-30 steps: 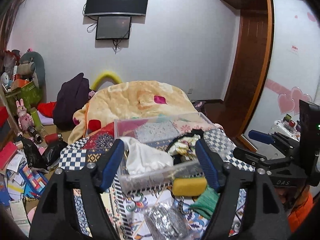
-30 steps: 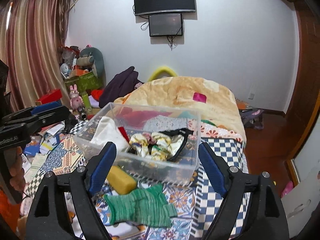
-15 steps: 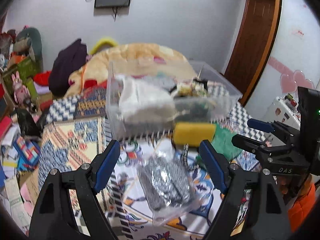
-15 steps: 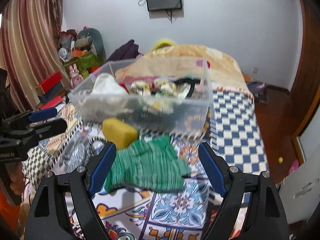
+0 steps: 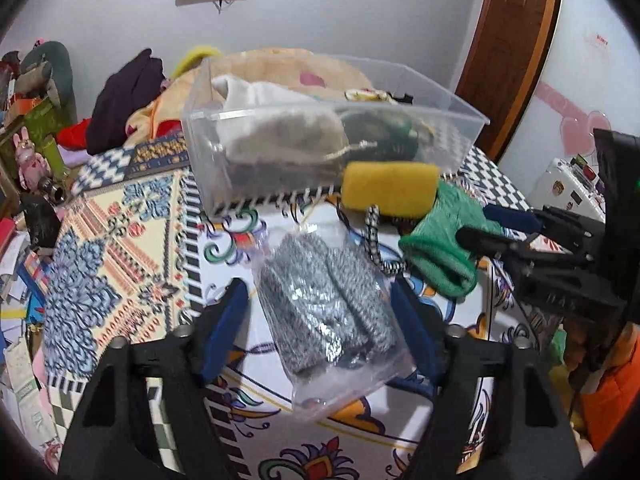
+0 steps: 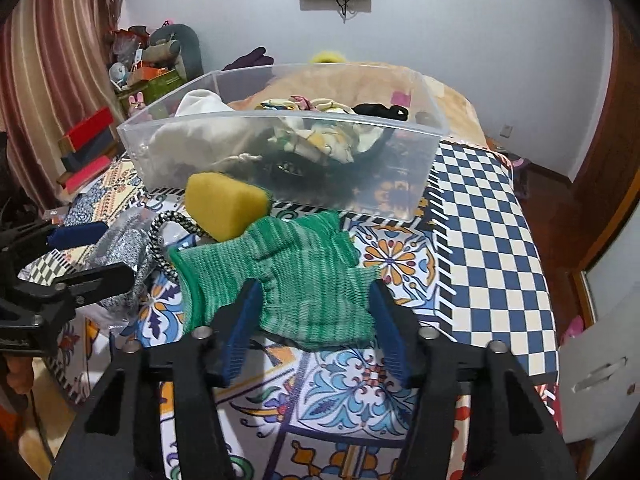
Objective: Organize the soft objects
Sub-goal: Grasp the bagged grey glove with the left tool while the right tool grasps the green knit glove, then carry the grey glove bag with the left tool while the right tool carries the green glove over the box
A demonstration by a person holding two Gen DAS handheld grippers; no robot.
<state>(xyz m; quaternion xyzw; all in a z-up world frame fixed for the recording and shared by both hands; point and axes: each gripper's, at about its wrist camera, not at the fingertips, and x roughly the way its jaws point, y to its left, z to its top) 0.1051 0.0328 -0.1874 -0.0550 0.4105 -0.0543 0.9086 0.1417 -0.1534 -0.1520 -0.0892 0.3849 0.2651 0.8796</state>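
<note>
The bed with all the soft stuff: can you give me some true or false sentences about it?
1. The yellow sponge block lies inside the clear plastic bin. False: it sits outside, against the bin's front wall.
2. The left gripper straddles the clear bag of grey knit items. True.
3. The right gripper is shut on the green knitted glove. False: its jaws are open around it.
4. A white cloth is in the bin. True.

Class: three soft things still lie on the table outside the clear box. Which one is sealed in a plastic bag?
The grey knit bundle, lying between the open left claw fingers. The yellow sponge and green glove lie bare.
</note>
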